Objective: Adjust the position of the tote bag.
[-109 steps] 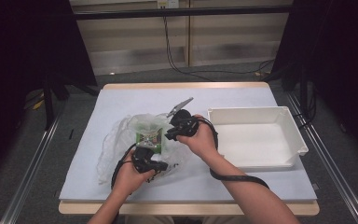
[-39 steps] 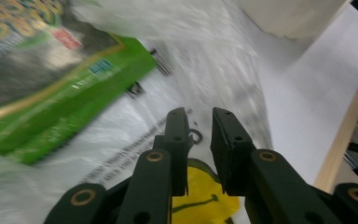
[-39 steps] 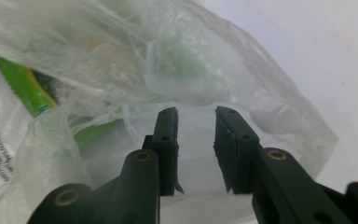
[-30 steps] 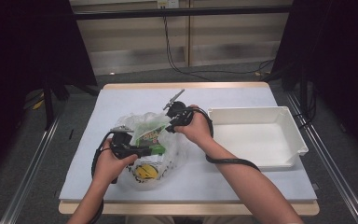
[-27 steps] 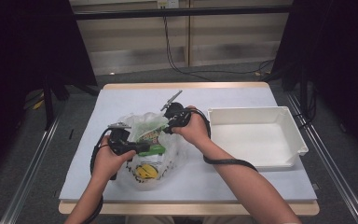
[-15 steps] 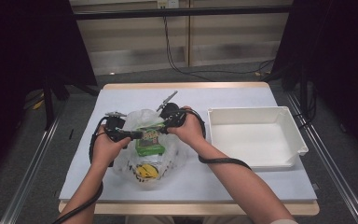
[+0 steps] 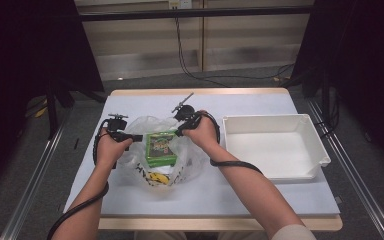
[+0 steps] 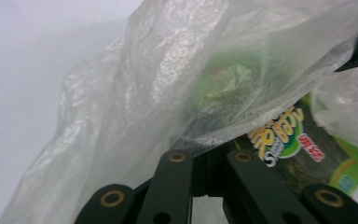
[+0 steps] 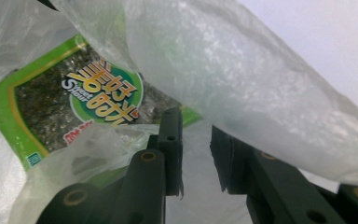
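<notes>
On the table (image 7: 260, 200), which has a pale blue-white top, the biggest thing is a white tray (image 7: 275, 145) off to the person's right, sitting flat and well apart from the action. Next down in size is a clear plastic bag (image 7: 152, 165), crumpled in the middle of the table, with yellow print showing low on its near side. Both grippers are at its top edge, one on each side, so the mouth is stretched out between them. Inside the bag is a green seaweed snack pack (image 7: 161, 147), lying flat with its printed face up, pretty much right between the two hands. The left gripper (image 7: 130, 136) comes in from the left, and in its own view the jaws are pinched together on a fold of the bag film, with the pack just past them. The right gripper (image 7: 182, 127) sits at the bag's far right edge; in its own view the jaws have a narrow gap with thin plastic caught in it, so it's gripping the bag too.
</notes>
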A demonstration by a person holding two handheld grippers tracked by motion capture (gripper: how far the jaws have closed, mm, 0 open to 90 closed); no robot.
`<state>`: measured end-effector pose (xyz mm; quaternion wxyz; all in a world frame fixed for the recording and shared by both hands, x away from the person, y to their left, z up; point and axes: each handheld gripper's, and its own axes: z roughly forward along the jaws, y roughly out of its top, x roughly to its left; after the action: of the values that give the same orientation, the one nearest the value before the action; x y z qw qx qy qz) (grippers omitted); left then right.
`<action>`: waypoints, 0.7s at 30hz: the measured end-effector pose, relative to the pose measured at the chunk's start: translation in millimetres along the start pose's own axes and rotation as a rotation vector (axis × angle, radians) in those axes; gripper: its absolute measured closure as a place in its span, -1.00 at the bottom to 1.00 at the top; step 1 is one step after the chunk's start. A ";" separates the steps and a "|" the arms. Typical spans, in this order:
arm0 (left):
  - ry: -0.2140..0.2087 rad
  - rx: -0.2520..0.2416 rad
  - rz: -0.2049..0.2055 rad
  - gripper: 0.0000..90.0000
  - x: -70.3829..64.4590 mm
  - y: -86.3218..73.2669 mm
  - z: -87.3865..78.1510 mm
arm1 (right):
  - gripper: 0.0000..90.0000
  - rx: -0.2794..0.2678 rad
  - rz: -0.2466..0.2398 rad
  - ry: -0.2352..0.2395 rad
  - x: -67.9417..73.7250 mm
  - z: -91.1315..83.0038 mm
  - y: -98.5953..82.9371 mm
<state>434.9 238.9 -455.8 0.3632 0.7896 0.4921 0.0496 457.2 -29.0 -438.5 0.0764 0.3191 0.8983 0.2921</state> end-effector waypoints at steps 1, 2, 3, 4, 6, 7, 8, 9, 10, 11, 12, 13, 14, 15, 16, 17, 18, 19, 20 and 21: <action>0.004 0.005 0.002 1.00 1.6 0.3 0.7 | 0.64 0.008 -0.005 0.000 -1.2 1.6 0.0; 0.006 0.004 -0.005 1.00 2.9 0.6 2.3 | 0.64 0.007 0.001 0.001 -1.6 2.5 0.1; 0.009 0.001 -0.007 1.00 3.9 1.0 2.9 | 0.64 0.009 0.006 -0.001 -2.7 3.5 0.4; 0.005 -0.009 -0.019 1.00 4.9 1.6 3.9 | 0.64 0.007 0.007 -0.001 -3.5 4.0 0.5; -0.003 -0.005 -0.022 1.00 6.2 2.2 5.7 | 0.64 0.007 0.007 -0.004 -4.3 5.3 1.4; -0.006 -0.009 -0.034 1.00 5.9 2.1 8.2 | 0.64 0.016 -0.002 -0.016 -3.9 6.3 1.9; -0.006 -0.014 -0.042 1.00 5.9 1.7 11.0 | 0.64 0.023 -0.003 -0.021 -3.3 7.6 2.1; -0.005 -0.026 -0.061 1.00 5.7 1.7 13.8 | 0.64 0.028 -0.011 -0.018 -4.5 8.7 1.8; -0.002 0.001 -0.043 1.00 8.1 2.6 14.8 | 0.64 0.025 -0.003 -0.019 -5.0 10.5 1.7; -0.006 -0.010 -0.061 1.00 8.2 2.6 17.0 | 0.64 0.033 0.001 -0.023 -5.6 11.7 1.3; -0.016 -0.015 -0.078 1.00 10.0 3.7 18.3 | 0.64 0.034 0.010 -0.024 -5.7 12.6 1.3; -0.011 -0.014 -0.083 1.00 11.0 4.8 19.8 | 0.64 0.039 0.017 -0.030 -6.2 13.7 1.1; -0.004 -0.029 -0.095 1.00 11.3 5.4 21.0 | 0.65 0.041 -0.001 -0.030 -7.7 15.2 1.0; -0.007 -0.022 -0.099 1.00 12.5 6.3 21.0 | 0.65 0.052 -0.001 -0.034 -7.9 16.2 0.8; -0.004 0.000 -0.085 1.00 13.9 6.8 20.9 | 0.66 0.062 -0.002 -0.037 -8.8 17.4 0.1; 0.017 -0.001 -0.083 1.00 14.2 6.7 21.8 | 0.68 0.065 0.001 -0.037 -9.8 18.7 -0.5; 0.021 0.005 -0.081 1.00 15.0 6.3 22.4 | 0.68 0.070 0.013 -0.044 -11.4 19.8 -1.2; 0.023 0.017 -0.085 1.00 16.2 5.5 23.7 | 0.68 0.076 0.019 -0.049 -12.2 20.5 -1.7; 0.028 0.019 -0.095 1.00 17.5 4.6 24.7 | 0.68 0.081 0.021 -0.047 -13.5 21.9 -2.6; 0.033 0.020 -0.098 1.00 18.8 3.5 26.1 | 0.68 0.083 0.032 -0.049 -14.2 22.9 -3.3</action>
<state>458.5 239.6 -478.0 0.3490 0.7673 0.5365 0.0400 474.1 -29.0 -459.8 0.0802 0.3435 0.9022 0.2481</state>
